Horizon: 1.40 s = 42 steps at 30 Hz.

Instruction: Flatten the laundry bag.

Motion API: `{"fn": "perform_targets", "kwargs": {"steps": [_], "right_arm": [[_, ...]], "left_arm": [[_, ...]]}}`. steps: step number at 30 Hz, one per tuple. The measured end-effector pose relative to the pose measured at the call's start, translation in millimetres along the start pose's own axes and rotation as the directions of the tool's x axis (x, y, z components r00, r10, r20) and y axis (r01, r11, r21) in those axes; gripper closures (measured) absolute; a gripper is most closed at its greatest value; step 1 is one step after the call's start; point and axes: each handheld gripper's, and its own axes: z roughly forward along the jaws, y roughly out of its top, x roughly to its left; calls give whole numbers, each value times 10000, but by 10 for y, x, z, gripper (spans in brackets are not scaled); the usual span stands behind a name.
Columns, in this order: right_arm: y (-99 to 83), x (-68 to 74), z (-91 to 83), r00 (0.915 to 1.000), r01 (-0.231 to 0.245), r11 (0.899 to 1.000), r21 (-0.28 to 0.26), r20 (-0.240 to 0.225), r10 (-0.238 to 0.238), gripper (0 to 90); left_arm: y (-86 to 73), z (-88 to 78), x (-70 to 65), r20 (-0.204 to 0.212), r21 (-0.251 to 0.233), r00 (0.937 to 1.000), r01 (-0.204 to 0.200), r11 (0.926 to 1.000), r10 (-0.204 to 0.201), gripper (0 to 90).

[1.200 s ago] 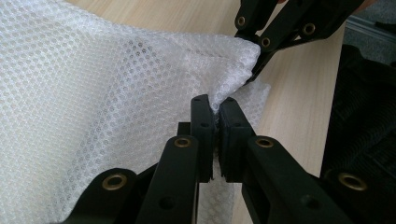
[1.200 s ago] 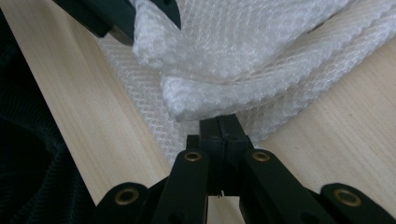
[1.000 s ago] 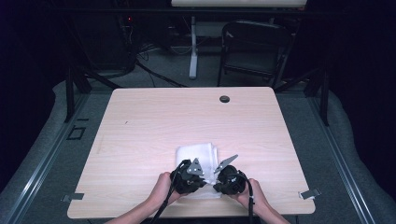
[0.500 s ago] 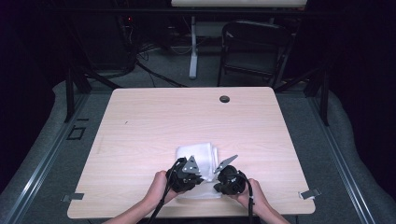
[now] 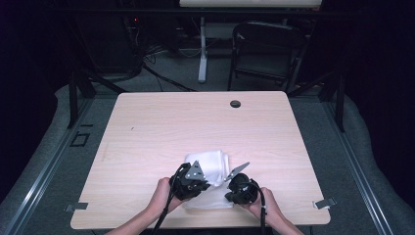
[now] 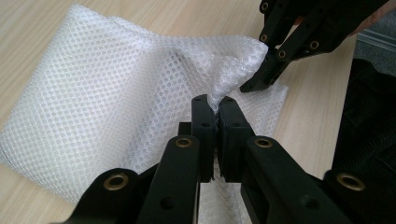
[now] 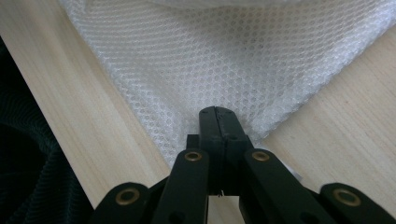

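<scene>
White honeycomb mesh cloth — folded, one corner pinched up.

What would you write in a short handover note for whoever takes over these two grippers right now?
Left gripper: shut on a raised pinch of the mesh cloth.
Right gripper: shut on the cloth's near edge.
Cloth: white, folded, lying on the table by its near edge, between both hands.
Done: both grips taken, one layer lifted.
Left: probably folding or spreading the cloth; which one is unclear.
</scene>
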Motion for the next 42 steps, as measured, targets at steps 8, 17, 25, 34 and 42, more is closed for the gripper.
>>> {"fn": "perform_targets", "kwargs": {"steps": [8, 17, 25, 34, 42], "right_arm": [[-7, 3, -5, 10000, -21, 10000, 19, 7, 21, 900], [-12, 11, -7, 9999, 43, 10000, 22, 116, -44, 900], [-21, 27, -14, 9996, 54, 10000, 58, 289, -55, 900], [-26, 39, -16, 9991, 103, 9999, 70, 423, -106, 900], [-29, 31, -22, 9991, 94, 9999, 143, 404, -100, 900]], "left_arm": [[5, -31, 9, -112, -98, 9999, -39, 9999, 38, 871], [-15, -123, 9, -359, -365, 9993, 61, 9993, -75, 873], [-38, -186, 32, -527, -628, 9985, 145, 9979, -178, 873], [-108, -316, 29, -669, -811, 9973, 248, 9964, -303, 874], [-210, -425, 57, -985, -1088, 9939, 391, 9933, -500, 875]]}}
